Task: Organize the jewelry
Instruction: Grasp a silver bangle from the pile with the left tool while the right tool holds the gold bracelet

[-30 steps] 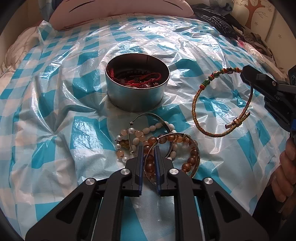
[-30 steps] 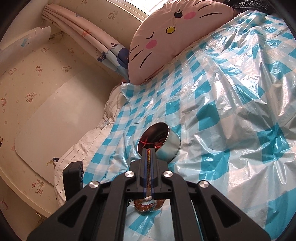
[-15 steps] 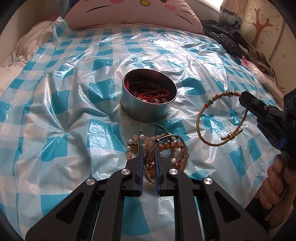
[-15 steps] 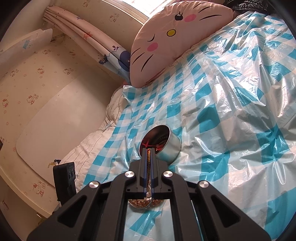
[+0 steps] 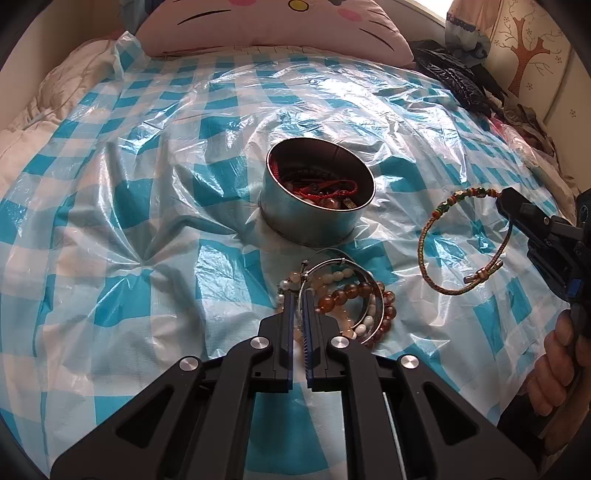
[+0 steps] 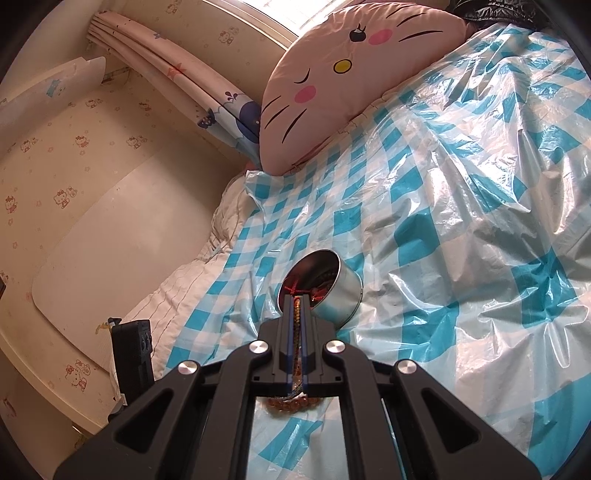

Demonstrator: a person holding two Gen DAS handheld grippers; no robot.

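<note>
The left gripper [image 5: 300, 295] is clamped on a thin silver bangle [image 5: 334, 264] atop the bead bracelets [image 5: 354, 306]. The round tin [image 5: 317, 206] stands at twelve o'clock. At three o'clock the right gripper [image 5: 504, 201] pinches a braided cord bracelet [image 5: 428, 236], its loop hanging upright. Crinkled blue-checked plastic [image 5: 129, 206] covers the bed, bare toward nine o'clock; a cat-face pillow [image 5: 280, 26] bounds the far edge.

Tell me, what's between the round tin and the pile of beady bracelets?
Only crinkly checked plastic sheet, seen from the left wrist view. A silver bangle from the pile almost reaches the tin.
</note>
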